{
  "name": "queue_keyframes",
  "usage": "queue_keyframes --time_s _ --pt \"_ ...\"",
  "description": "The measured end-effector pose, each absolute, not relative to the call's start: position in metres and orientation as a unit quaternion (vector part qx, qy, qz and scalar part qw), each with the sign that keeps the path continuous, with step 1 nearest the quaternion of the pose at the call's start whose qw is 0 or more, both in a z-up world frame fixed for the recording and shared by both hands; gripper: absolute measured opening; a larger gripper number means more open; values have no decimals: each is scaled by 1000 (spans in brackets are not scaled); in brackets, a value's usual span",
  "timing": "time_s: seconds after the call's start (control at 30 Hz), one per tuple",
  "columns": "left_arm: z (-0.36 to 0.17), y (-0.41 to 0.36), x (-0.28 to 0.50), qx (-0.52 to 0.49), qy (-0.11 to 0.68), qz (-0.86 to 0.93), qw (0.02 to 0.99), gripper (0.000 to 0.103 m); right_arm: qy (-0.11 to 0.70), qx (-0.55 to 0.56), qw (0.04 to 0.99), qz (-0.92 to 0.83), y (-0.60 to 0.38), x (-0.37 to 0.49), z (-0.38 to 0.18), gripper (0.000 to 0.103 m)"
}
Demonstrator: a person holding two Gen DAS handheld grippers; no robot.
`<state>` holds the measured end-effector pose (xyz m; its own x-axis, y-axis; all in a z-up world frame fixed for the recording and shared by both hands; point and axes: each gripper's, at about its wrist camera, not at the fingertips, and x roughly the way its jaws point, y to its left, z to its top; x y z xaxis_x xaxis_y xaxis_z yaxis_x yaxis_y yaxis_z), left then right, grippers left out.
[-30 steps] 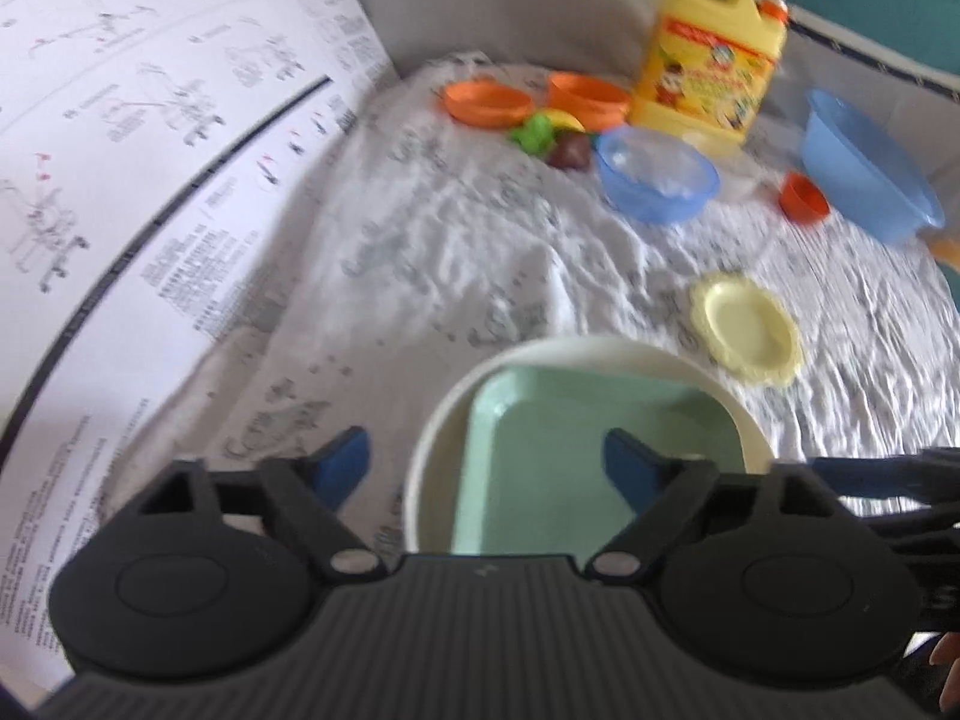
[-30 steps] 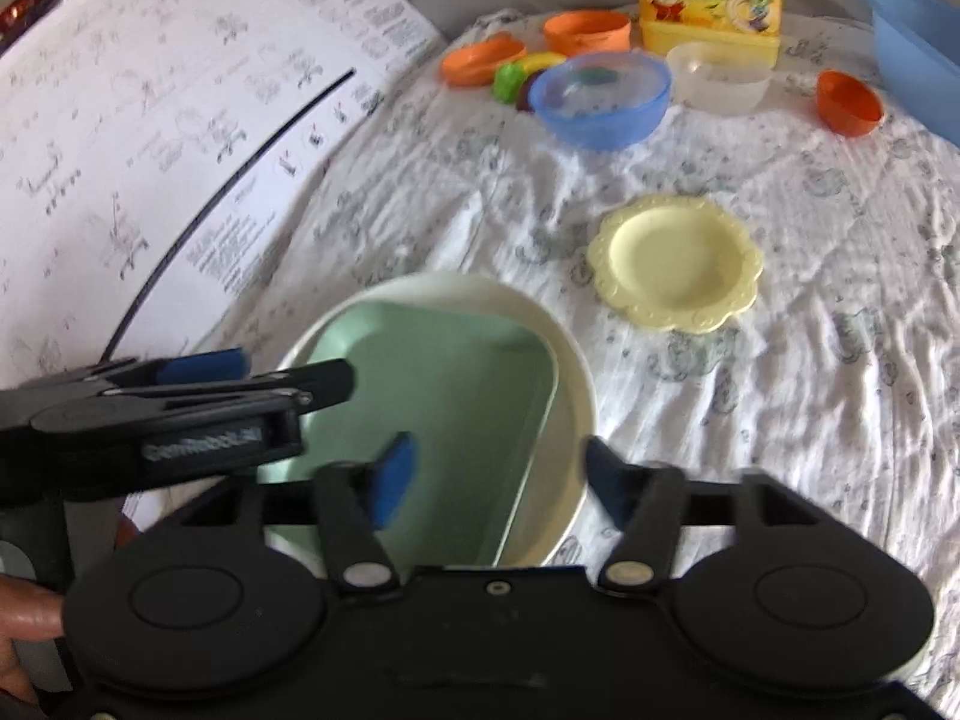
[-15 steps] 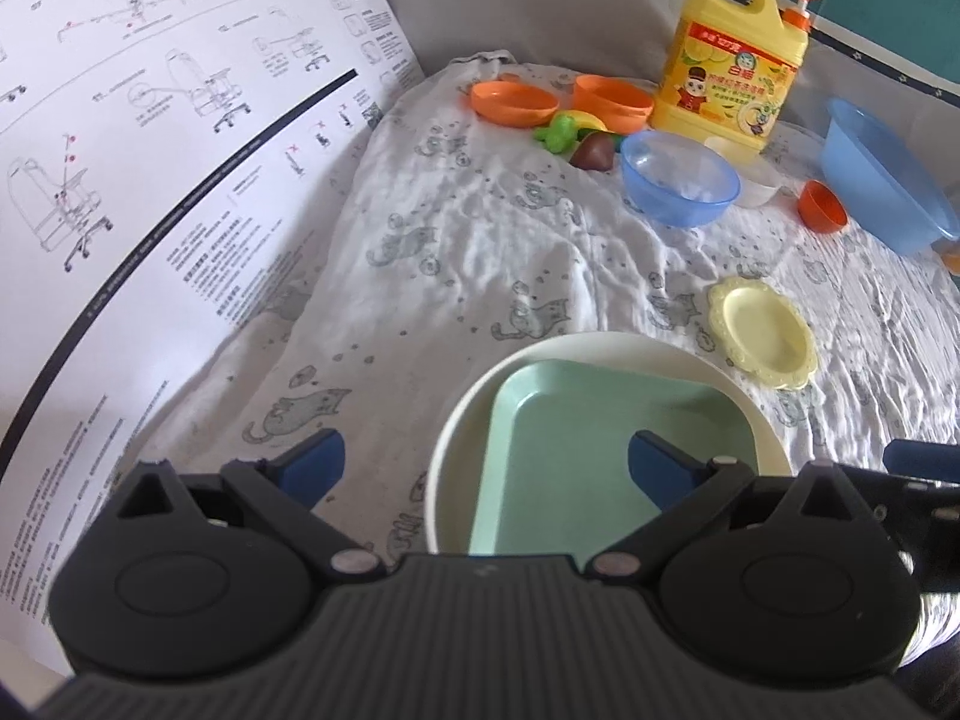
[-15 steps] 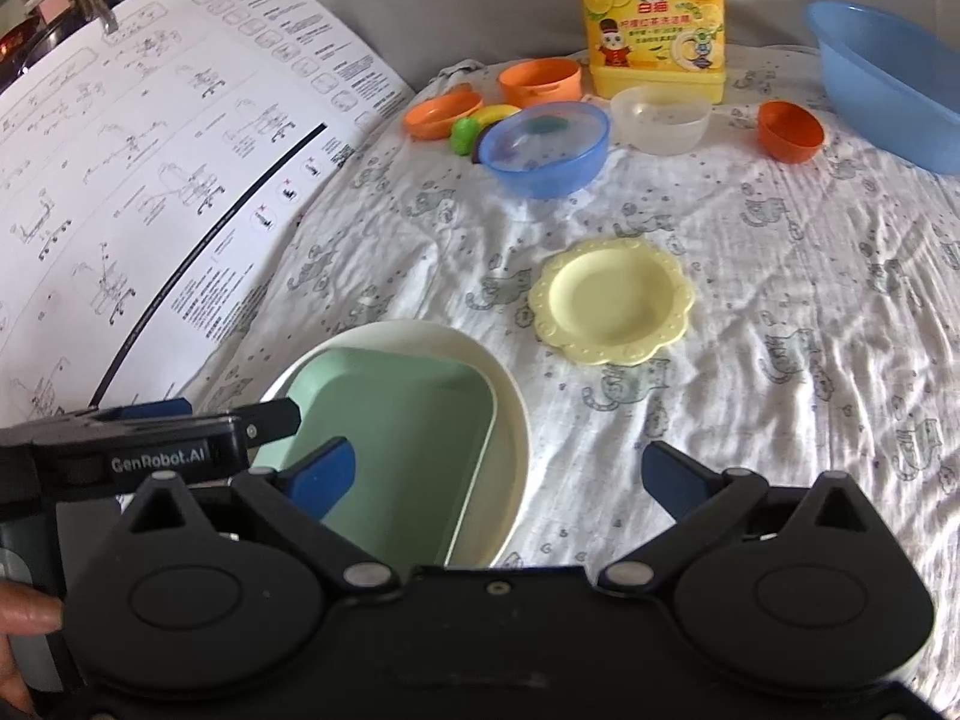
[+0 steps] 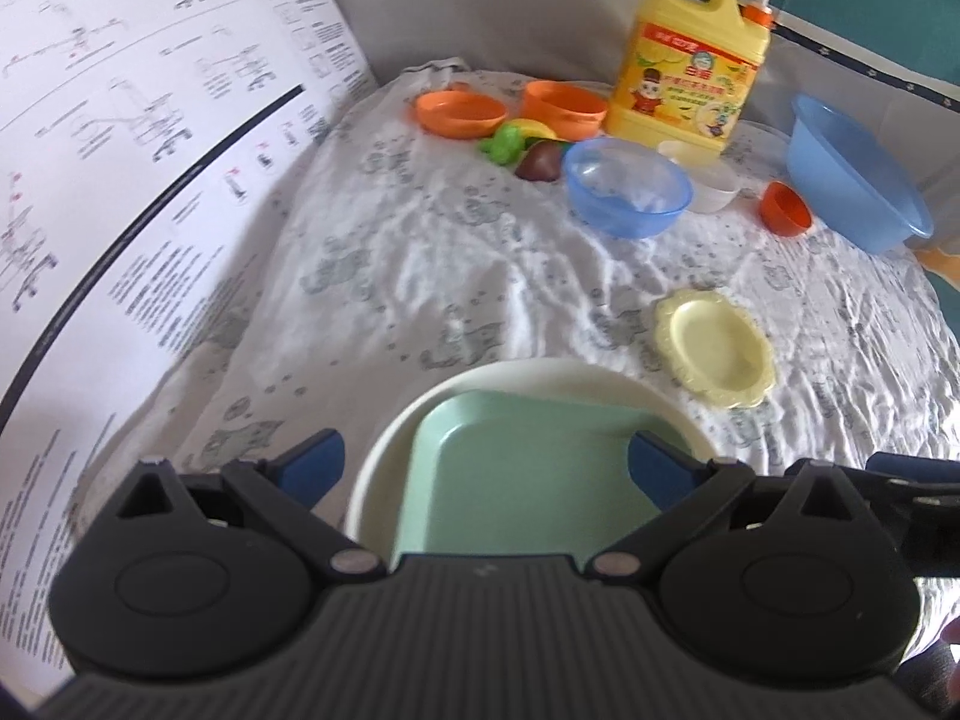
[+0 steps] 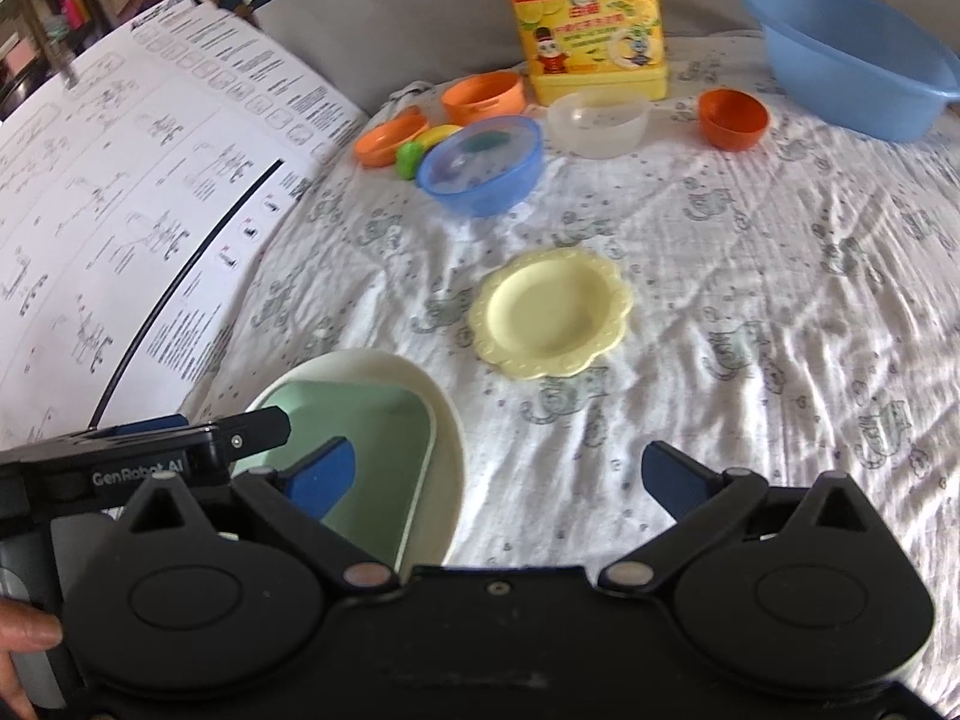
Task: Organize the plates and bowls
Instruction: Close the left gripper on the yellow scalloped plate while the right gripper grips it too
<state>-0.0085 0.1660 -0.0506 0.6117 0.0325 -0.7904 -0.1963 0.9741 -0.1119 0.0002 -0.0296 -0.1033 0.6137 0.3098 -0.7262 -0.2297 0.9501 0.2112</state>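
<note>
A mint-green square plate lies inside a cream round plate near the front of the cloth; both also show in the right wrist view, the green plate and the cream plate. A small yellow scalloped plate lies alone beyond them. My left gripper is open and empty, hovering over the stacked plates. My right gripper is open and empty, to the right of the stack and short of the yellow plate.
At the back stand a blue bowl, a clear bowl, two orange bowls, a small orange cup, toy fruit, a yellow detergent jug and a big blue basin. A printed instruction sheet rises on the left.
Both grippers opened wider and drew back from the stacked plates. The right gripper shifted right, towards the yellow plate. The plates stayed put.
</note>
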Motion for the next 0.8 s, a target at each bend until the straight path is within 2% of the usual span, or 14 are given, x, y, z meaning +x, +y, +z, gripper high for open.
queue_keyframes --time_s 0.63,0.73,0.8 --pt "-59 115 71 -66 448 5 892 103 411 115 901 75 -98 57 -108 102" --pt "-64 107 87 -57 454 -3 889 103 418 126 897 76 -102 74 -112 96" --pt "-68 100 96 -49 459 -10 887 100 427 136 890 79 -102 86 -116 85"
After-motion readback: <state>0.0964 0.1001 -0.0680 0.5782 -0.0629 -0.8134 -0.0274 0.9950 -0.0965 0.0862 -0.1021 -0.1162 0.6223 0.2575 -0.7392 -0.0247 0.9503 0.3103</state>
